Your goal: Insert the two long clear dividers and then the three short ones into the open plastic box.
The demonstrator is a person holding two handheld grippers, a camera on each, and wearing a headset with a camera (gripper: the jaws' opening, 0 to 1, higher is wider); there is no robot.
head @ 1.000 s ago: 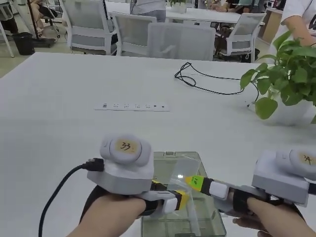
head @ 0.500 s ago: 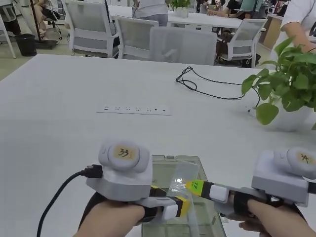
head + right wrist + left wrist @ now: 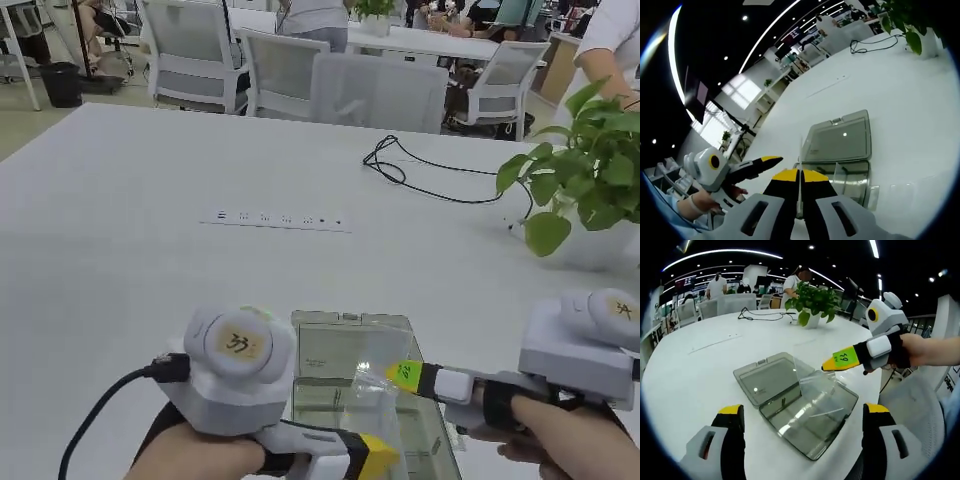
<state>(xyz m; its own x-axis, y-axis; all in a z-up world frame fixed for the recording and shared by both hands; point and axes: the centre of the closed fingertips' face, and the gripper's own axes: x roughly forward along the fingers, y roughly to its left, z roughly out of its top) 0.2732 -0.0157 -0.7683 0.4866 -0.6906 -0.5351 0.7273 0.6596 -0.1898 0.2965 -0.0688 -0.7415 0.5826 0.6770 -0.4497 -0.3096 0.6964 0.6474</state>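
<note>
Pinching a clear divider (image 3: 812, 385) by one edge, the right gripper (image 3: 800, 176) is holding it tilted over the tray of the open plastic box (image 3: 785, 429); its jaws are pressing together on the thin sheet. The box is sitting by the near edge of the desk (image 3: 150, 250), with its lid (image 3: 345, 345) lying flat toward the far side. The left gripper (image 3: 802, 410) is hanging with jaws spread wide, gripping nothing, just on the near side of the box. The step in hand is looking like the seating of one divider, though I cannot tell whether it is a long or a short one, nor whether any is already standing in the tray. The next move is probably calling for righting the sheet, lining its ends up with the tray walls and pressing it down, perhaps with the free gripper steadying the box. Against half a second ago, the left gripper is sitting lower and nearer the person, drawn back from the sheet it was close beside, while the right gripper is staying roughly where it was; the camera is shifting only a little.
</note>
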